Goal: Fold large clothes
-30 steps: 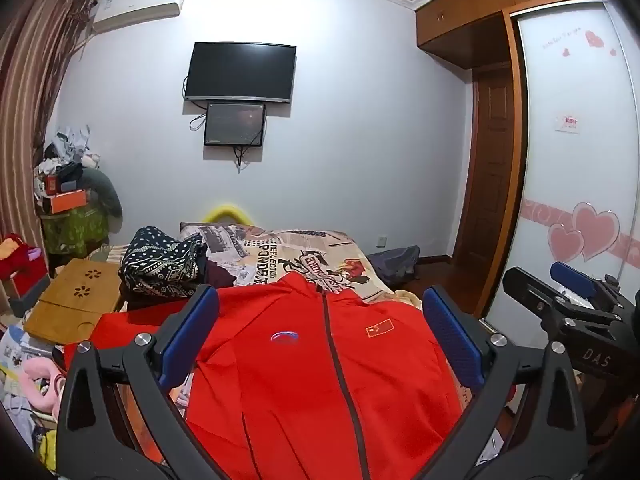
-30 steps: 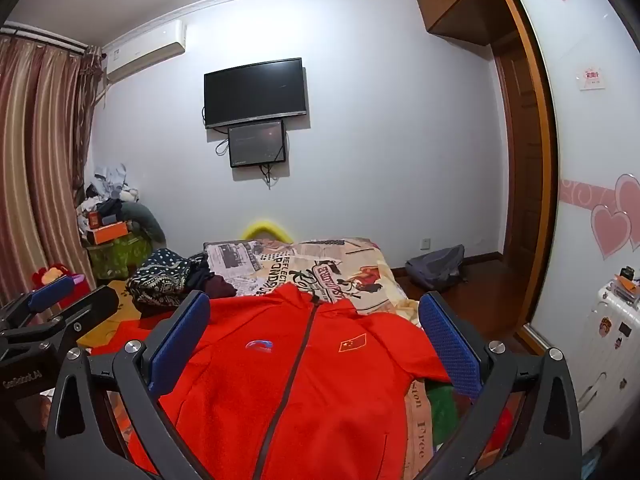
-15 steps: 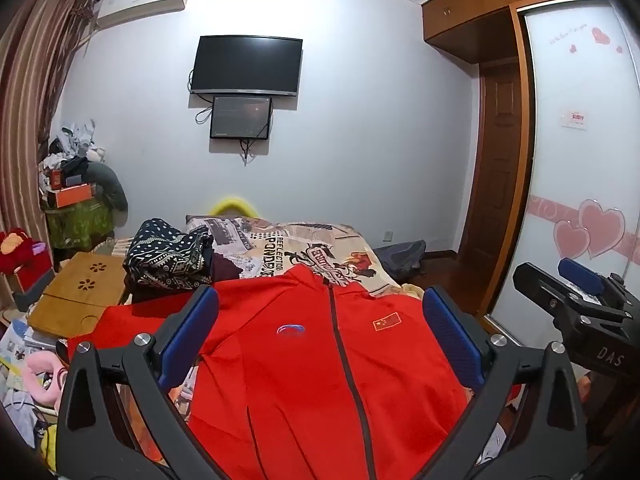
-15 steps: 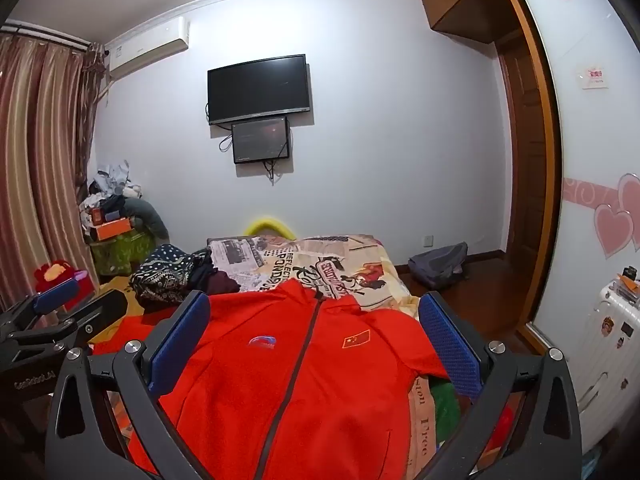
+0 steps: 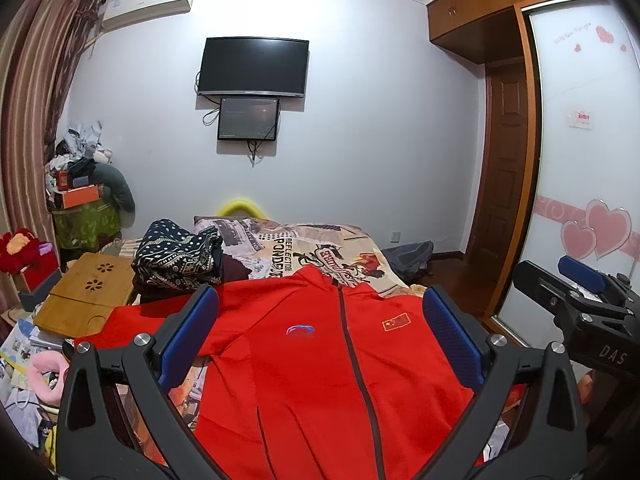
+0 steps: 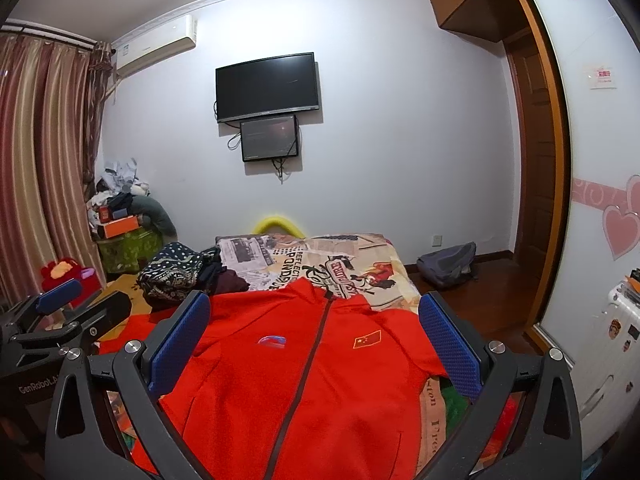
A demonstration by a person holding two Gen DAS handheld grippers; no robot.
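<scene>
One bed (image 5: 320, 240) carries the red jacket (image 5: 332, 380), spread flat and zipped, front up. Both left tongs (image 5: 320, 340) and right tongs (image 6: 316, 340) hover above it, spread wide, empty. Best pinch each sleeve near its shoulder seam, then fold inward evenly.

Black left gripper (image 5: 320, 340); blue pads (image 5: 188, 340); silver screws.

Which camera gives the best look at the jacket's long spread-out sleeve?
The left wrist view: the red jacket's sleeve stretches out toward the wooden tray. In the right wrist view, only a small patch shows behind the gripper finger.
</scene>
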